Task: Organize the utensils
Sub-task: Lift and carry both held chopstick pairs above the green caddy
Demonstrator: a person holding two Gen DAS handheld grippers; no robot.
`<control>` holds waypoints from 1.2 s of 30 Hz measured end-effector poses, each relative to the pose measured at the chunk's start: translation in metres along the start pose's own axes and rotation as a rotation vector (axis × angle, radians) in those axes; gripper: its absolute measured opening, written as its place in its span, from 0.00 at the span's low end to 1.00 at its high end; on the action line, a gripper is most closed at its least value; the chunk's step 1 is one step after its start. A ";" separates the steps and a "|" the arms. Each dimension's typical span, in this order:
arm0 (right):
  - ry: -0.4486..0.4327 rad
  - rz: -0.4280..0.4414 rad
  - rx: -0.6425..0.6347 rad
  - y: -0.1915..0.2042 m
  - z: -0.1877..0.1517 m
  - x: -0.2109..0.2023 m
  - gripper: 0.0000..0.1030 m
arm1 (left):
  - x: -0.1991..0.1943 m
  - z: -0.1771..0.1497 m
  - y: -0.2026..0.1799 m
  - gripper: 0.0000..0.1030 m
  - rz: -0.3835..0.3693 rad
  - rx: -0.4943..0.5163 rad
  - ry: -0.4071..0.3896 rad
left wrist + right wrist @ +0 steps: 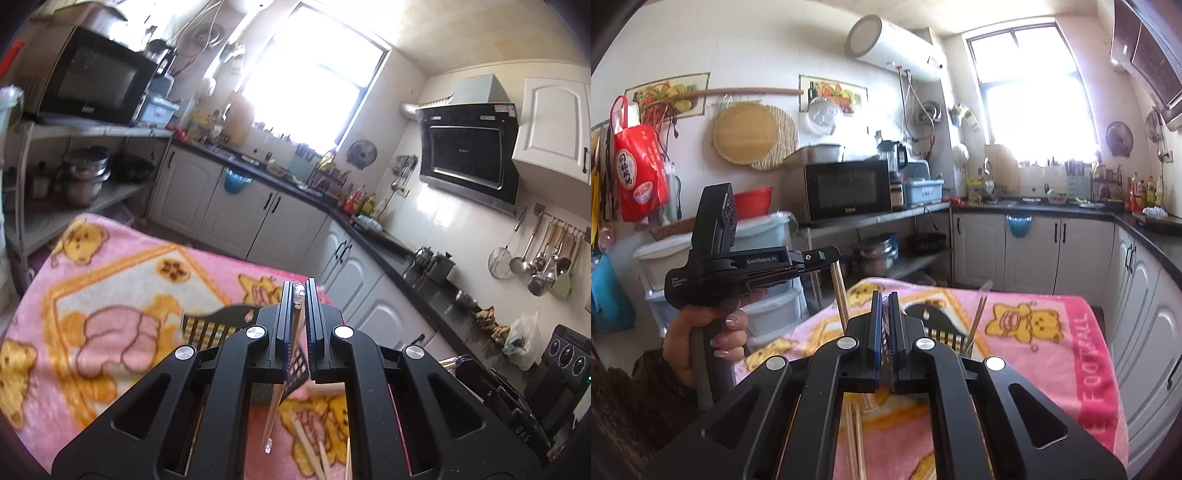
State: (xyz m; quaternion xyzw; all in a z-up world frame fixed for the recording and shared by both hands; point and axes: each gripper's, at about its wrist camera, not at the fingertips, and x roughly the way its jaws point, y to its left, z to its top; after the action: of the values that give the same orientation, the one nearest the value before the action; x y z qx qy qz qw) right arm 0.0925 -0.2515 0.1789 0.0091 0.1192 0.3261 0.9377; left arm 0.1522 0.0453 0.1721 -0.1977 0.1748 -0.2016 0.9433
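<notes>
My left gripper [299, 287] is shut on a pair of chopsticks in a clear wrapper [280, 387] that hangs down below its fingers. The right wrist view shows that gripper [833, 255] held up by a hand, the chopsticks [841, 295] dangling above the pink blanket [1034, 369]. My right gripper [885, 296] is shut on a wrapped utensil; only crinkled clear plastic [886, 308] shows between its pads. A black slotted utensil holder [214, 325] lies on the blanket, with a wrapped pair [979, 314] standing in it. Loose wooden chopsticks [854, 439] lie under the grippers.
The blanket-covered table [110, 280] stands in a kitchen. White cabinets under a dark counter [388, 251] run along the right and back. A shelf rack with a microwave [846, 190] and pots stands on the left. Ladles hang on the right wall [543, 258].
</notes>
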 end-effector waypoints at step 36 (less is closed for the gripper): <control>-0.080 0.041 0.118 -0.049 0.046 0.059 0.04 | 0.057 0.045 0.000 0.04 0.073 0.064 -0.178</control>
State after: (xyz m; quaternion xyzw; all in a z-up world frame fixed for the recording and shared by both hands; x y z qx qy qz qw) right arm 0.1778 -0.2507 0.2058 0.0796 0.1005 0.3370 0.9328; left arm 0.2192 0.0329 0.1963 -0.1781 0.0908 -0.1542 0.9676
